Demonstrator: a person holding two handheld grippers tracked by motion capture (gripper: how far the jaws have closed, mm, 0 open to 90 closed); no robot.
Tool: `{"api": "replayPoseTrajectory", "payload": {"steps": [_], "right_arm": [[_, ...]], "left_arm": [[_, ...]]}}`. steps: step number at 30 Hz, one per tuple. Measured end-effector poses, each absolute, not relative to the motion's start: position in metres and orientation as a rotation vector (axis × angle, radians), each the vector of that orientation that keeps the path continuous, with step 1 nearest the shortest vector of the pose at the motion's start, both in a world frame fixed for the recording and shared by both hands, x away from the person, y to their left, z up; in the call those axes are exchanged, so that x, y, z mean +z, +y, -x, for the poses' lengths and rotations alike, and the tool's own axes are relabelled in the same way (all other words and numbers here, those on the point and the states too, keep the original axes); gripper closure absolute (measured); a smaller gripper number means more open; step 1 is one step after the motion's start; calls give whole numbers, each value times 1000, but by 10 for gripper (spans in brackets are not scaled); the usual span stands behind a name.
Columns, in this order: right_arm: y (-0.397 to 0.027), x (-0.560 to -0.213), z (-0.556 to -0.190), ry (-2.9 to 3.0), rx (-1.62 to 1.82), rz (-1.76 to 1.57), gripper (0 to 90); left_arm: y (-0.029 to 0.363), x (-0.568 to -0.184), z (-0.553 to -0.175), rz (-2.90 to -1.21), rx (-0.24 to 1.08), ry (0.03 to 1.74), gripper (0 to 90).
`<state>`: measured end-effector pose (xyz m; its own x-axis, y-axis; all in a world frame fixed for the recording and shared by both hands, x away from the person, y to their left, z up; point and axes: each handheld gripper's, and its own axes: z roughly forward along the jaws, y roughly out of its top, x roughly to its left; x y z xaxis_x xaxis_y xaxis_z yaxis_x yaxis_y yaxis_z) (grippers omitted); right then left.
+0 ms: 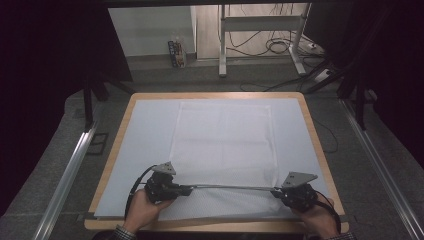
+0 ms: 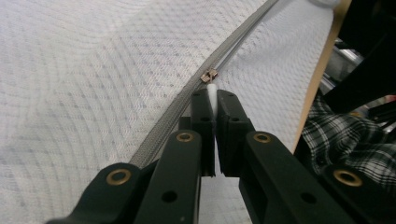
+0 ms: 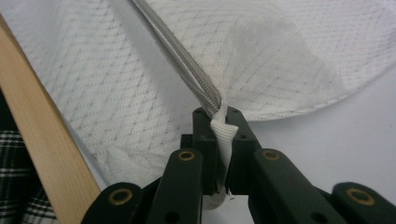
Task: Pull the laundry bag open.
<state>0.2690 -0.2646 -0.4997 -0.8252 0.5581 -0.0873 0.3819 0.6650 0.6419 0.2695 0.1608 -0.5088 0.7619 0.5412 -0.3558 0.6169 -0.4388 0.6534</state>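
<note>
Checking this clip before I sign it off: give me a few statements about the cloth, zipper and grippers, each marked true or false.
1. The left gripper is shut on the white pull tab behind the zipper slider. True.
2. The right gripper hangs open above the cloth. False: it is shut on the cloth at the zipper's end.
3. The zipper runs stretched between the two grippers. True.
4. The cloth lies on the floor. False: it lies on the table.
</note>
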Motion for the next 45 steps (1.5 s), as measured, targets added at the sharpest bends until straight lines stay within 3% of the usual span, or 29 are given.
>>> {"api": "replayPoseTrajectory", "payload": {"steps": [45], "right_arm": [[-271, -499, -269, 2593, 889, -784, 845]], "left_arm": [[215, -515, -250, -2084, -64, 1016, 875]]}}
